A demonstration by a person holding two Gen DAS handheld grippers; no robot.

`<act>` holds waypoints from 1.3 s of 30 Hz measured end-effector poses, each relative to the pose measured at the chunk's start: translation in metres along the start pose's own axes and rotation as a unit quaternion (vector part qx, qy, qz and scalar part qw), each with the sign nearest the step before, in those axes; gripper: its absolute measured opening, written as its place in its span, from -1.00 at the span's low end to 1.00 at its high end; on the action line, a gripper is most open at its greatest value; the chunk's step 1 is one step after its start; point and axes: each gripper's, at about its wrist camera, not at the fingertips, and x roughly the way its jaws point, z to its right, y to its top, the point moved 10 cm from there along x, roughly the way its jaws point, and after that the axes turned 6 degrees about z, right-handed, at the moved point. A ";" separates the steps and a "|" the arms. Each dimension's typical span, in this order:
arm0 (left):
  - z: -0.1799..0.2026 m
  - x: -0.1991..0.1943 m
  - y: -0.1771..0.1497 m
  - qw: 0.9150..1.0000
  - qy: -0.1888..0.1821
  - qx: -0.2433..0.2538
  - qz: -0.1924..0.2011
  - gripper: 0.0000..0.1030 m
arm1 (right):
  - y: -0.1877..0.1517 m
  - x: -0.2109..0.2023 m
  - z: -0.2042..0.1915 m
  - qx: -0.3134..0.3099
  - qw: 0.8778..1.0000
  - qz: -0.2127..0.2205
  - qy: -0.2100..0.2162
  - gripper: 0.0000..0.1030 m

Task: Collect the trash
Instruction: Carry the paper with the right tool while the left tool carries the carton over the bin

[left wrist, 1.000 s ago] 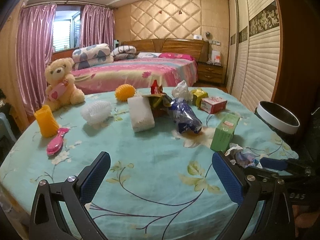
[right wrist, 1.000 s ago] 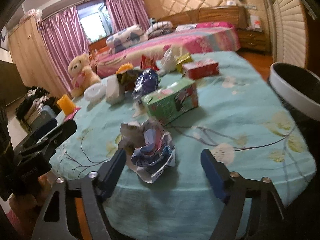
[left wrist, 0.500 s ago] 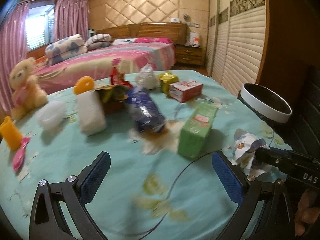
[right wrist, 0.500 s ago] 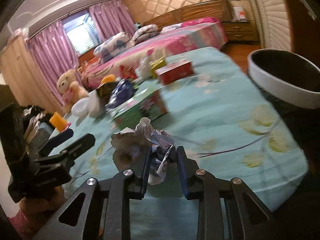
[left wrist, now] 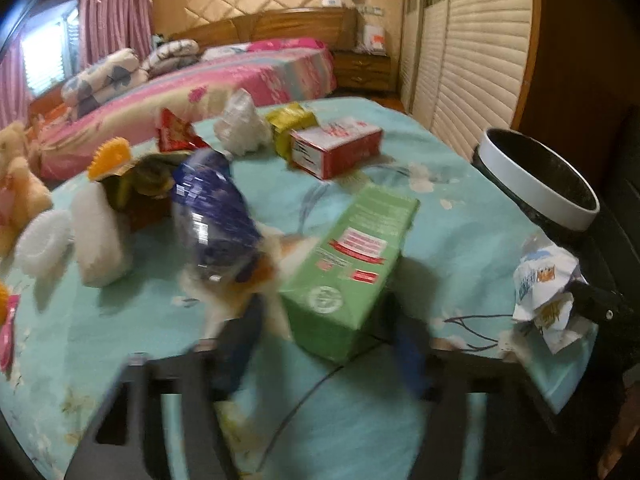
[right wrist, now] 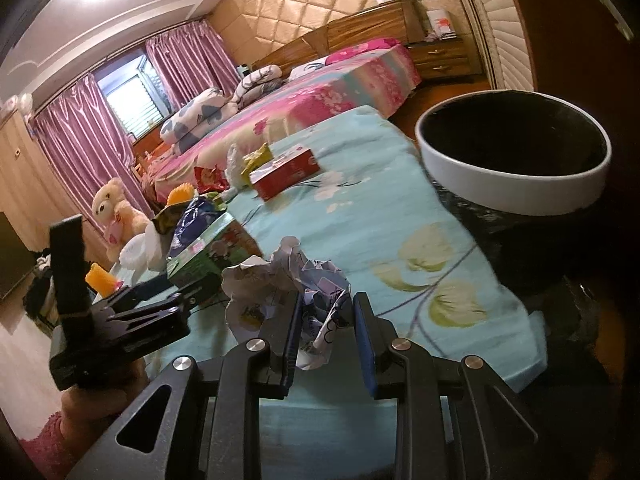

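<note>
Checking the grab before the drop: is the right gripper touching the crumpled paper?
Touching. In the right wrist view, the right gripper has both pads pressed against the crumpled paper, which bulges out above them.

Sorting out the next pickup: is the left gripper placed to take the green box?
Probably yes. The left gripper, jaws just closing, already straddles the near end of the green box; nothing sits between them. Blur hides whether the pads touch.

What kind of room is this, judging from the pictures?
Most likely a bedroom in a home: a made bed with a wooden headboard, a nightstand beside it, and pink curtains at the window.
</note>
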 end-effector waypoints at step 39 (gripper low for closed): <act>0.141 0.030 0.082 0.989 -0.135 0.055 0.026 -0.36 | 0.092 -0.028 0.121 0.040 0.990 0.071 -0.111 -0.50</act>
